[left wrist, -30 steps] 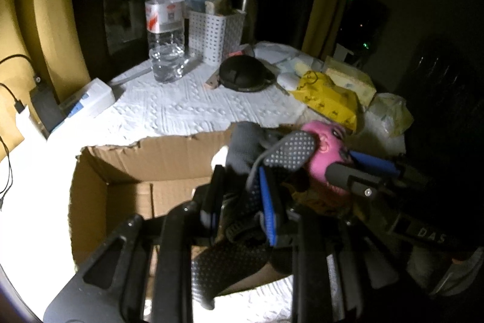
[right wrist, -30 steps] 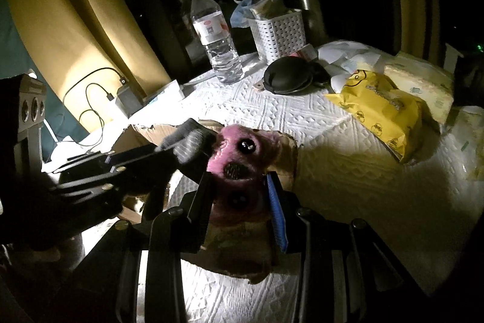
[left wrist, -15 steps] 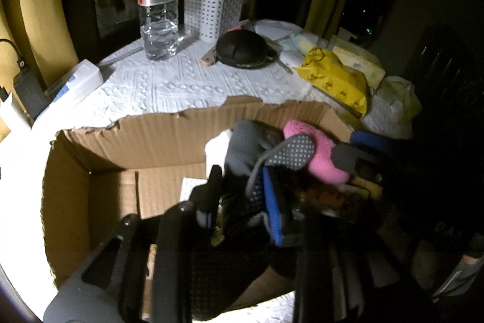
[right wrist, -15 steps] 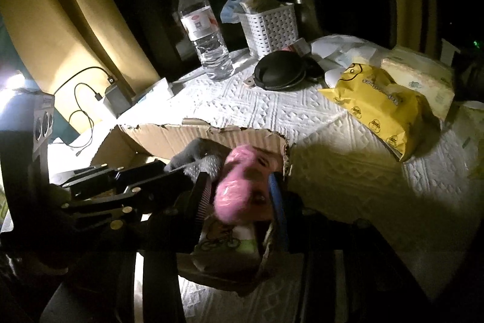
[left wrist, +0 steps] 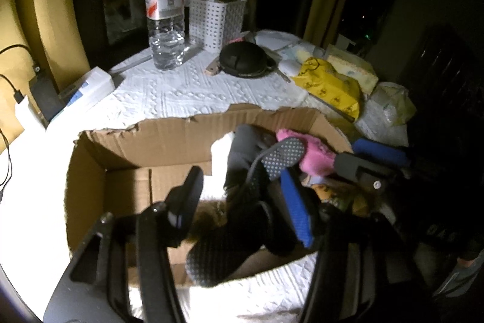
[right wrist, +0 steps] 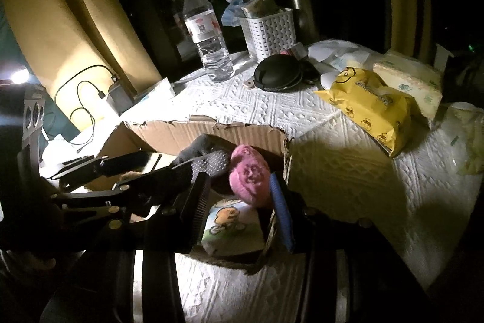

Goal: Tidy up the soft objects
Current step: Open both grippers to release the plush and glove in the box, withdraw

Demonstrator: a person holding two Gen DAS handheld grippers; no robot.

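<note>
Socks (left wrist: 242, 220), dotted grey, hang over the cardboard box (left wrist: 169, 141) as left claw (left wrist: 242, 202) jaws are opening; may snag on the pad. Right claw (right wrist: 242, 202) half-wide around pink plush (right wrist: 249, 177), contact unclear; plush could roll off the pile.

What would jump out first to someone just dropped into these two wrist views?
Probably the torn brown cardboard box at the near table edge, with the fluffy pink plush toy lying in its right end between the open right gripper fingers. Next, the dark grip-dotted sock draped between the opening left gripper fingers. Behind stand a clear plastic water bottle and a yellow printed packet.
</note>
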